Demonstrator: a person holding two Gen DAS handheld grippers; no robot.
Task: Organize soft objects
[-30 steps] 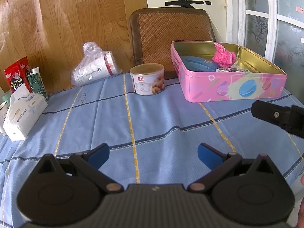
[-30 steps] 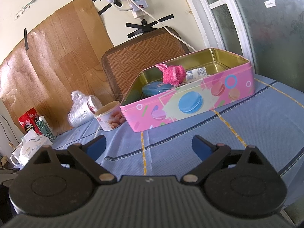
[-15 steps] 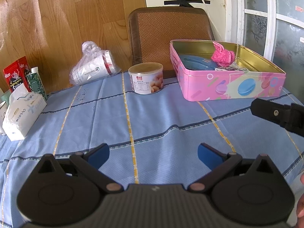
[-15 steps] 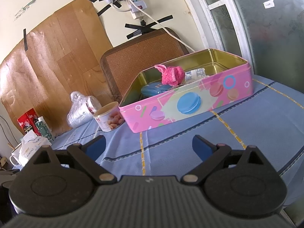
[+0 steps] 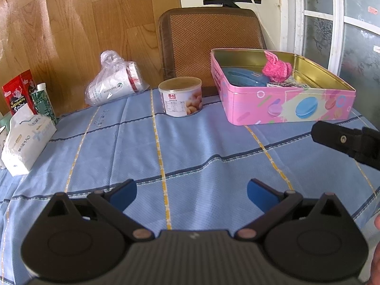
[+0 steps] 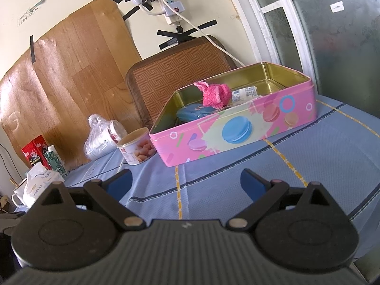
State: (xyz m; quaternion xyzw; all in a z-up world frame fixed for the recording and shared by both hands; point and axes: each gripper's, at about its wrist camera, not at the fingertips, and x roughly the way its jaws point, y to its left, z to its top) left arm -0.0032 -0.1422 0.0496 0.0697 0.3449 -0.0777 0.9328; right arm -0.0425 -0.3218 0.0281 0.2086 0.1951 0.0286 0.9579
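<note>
Two grippers hover over a blue-clothed bench [image 5: 190,147], the left gripper [image 5: 191,193] and right gripper [image 6: 186,181] each with fingers spread wide and holding nothing. Ahead of both stands an open pink tin [image 5: 285,109], the landmark here: inside it a fuzzy pink soft toy [image 5: 276,70] lies atop a blue case [image 5: 244,78], with a small printed packet [image 6: 245,93] beside the toy. Just left of the tin sits a lidded snack can [image 5: 180,99]; farther left, a bagged stack of paper cups [image 5: 114,86] and a tissue pack [image 5: 26,140].

Tissue pack [image 5: 26,140] reads "OKEIS"
</note>
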